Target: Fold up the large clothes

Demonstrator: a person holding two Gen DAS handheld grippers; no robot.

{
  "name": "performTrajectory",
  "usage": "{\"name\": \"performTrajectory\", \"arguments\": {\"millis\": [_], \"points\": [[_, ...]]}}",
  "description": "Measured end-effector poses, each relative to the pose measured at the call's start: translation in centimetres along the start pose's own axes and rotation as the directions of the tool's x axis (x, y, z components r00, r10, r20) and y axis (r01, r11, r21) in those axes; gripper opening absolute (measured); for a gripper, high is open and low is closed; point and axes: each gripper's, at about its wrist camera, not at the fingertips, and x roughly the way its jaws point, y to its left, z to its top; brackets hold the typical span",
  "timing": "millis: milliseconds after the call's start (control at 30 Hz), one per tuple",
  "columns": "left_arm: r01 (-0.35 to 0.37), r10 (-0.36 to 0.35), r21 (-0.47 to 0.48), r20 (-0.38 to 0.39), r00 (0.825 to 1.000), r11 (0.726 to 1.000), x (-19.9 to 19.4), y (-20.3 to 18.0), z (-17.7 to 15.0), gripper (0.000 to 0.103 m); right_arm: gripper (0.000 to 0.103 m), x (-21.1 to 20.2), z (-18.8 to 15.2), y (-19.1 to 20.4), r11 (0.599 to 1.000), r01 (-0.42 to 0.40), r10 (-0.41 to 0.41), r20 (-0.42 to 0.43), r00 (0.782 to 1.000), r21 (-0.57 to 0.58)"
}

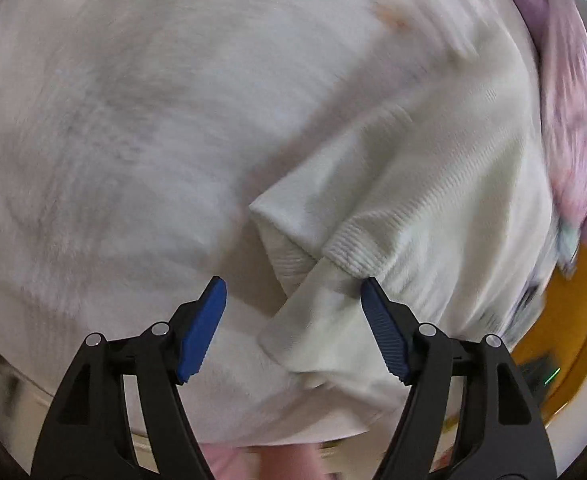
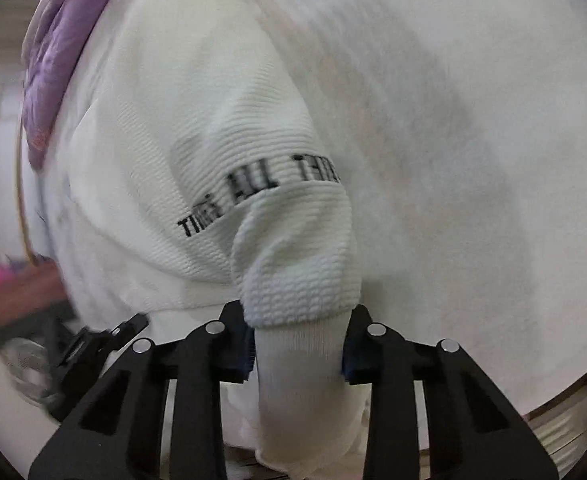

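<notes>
A white textured sweatshirt lies on a white fuzzy surface. In the left wrist view its ribbed cuff and a folded corner lie between the blue pads of my left gripper, which is open and just above the cloth. In the right wrist view the sweatshirt bears black lettering. My right gripper is shut on the ribbed sleeve cuff, which bunches up between the fingers.
A purple and pink garment lies at the far edge of the sweatshirt; it also shows in the right wrist view. An orange-brown floor lies past the surface's edge. A dark object sits at lower left.
</notes>
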Motion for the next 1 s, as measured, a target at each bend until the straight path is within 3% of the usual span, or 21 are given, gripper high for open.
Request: {"name": "performTrajectory", "arguments": {"millis": [67, 167, 200, 233, 267, 300, 367, 400, 433, 500, 533, 567, 633, 667, 733, 833, 933, 1000], "points": [[-0.021, 0.02, 0.034, 0.007, 1.0, 0.999, -0.2, -1.6, -0.8, 0.07, 0.028, -0.7, 1.7, -0.3, 1.0, 0.008, -0.008, -0.013, 1.0, 0.012], [-0.007, 0.007, 0.021, 0.0, 1.0, 1.0, 0.1, -2.9, -2.2, 0.07, 0.029, -1.4, 3.5, 0.5, 0.989, 0.085, -0.082, 0.029, 0.996, -0.121], [-0.005, 0.005, 0.012, 0.003, 1.0, 1.0, 0.2, -3.1, -2.5, 0.07, 0.031, -0.7, 3.8, 0.4, 0.986, 0.085, -0.086, 0.003, 0.996, -0.14], [0.013, -0.013, 0.007, 0.003, 1.0, 1.0, 0.6, -3.1, -2.7, 0.07, 0.045, 0.0, 4.4, -0.2, 0.987, 0.079, -0.086, -0.044, 0.995, -0.137], [0.029, -0.029, 0.005, -0.005, 1.0, 1.0, 1.2, -3.0, -2.9, 0.071, 0.07, 0.3, 5.1, -1.7, 0.99, 0.092, -0.102, -0.09, 0.991, -0.106], [0.038, -0.038, 0.0, -0.045, 0.998, 0.999, 2.4, -3.0, -3.7, 0.071, 0.076, 0.2, 4.6, -2.8, 0.994, 0.097, -0.101, -0.106, 0.989, -0.041], [0.058, -0.059, -0.013, -0.1, 0.993, 0.998, 4.1, -3.0, -4.8, 0.071, 0.075, -1.1, 3.2, -3.9, 0.999, 0.041, -0.042, -0.093, 0.995, -0.009], [0.101, -0.104, -0.033, -0.099, 0.99, 0.994, 4.9, -2.9, -5.3, 0.067, 0.075, -2.1, 2.1, -4.5, 0.999, 0.047, -0.048, -0.086, 0.995, -0.014], [0.124, -0.128, -0.059, -0.08, 0.989, 0.991, 5.0, -2.7, -5.2, 0.059, 0.075, -2.8, 1.2, -5.0, 0.997, 0.077, -0.077, -0.075, 0.994, -0.01], [0.2, -0.21, -0.151, -0.057, 0.976, 0.968, 4.6, -2.0, -4.9, 0.021, 0.075, -4.3, -1.2, -6.4, 0.993, 0.115, -0.113, -0.074, 0.991, 0.021], [0.206, -0.217, -0.168, -0.048, 0.975, 0.964, 3.8, -1.3, -5.3, 0.016, 0.063, -4.7, -2.1, -6.8, 0.995, 0.094, -0.091, -0.087, 0.992, 0.031], [0.211, -0.22, -0.16, -0.044, 0.975, 0.964, 2.9, -1.3, -5.4, 0.014, 0.037, -4.9, -3.1, -6.8, 0.997, 0.075, -0.071, -0.11, 0.991, 0.03], [0.239, -0.241, -0.124, 0.001, 0.971, 0.963, 0.1, -1.7, -6.0, 0.013, 0.014, -4.0, -5.4, -6.4, 0.999, 0.048, -0.045, -0.197, 0.979, 0.012], [0.252, -0.252, -0.107, 0.017, 0.968, 0.962, -1.1, -2.1, -6.2, 0.013, 0.008, -3.2, -6.3, -6.3, 0.999, 0.033, -0.028, -0.223, 0.974, 0.018], [0.241, -0.239, -0.081, 0.031, 0.971, 0.967, -2.8, -2.8, -6.3, 0.013, 0.006, -1.4, -6.9, -5.9, 0.999, 0.019, -0.01, -0.243, 0.97, 0.036], [0.245, -0.242, -0.05, 0.064, 0.968, 0.968, -4.9, -3.9, -7.4, 0.011, 0.003, 1.3, -5.5, -5.0, 0.993, -0.041, 0.063, -0.191, 0.98, 0.115], [0.261, -0.259, -0.021, 0.087, 0.962, 0.965, -7.5, -4.4, -7.6, 0.009, 0.001, 0.9, -2.9, -2.3, 0.986, -0.124, 0.129, -0.037, 0.991, 0.11], [0.266, -0.265, 0.008, 0.11, 0.958, 0.964, -8.8, -5.2, -7.6, 0.009, 0.001, 0.1, -1.7, -0.1, 0.979, -0.186, 0.182, 0.059, 0.982, 0.083]]}}
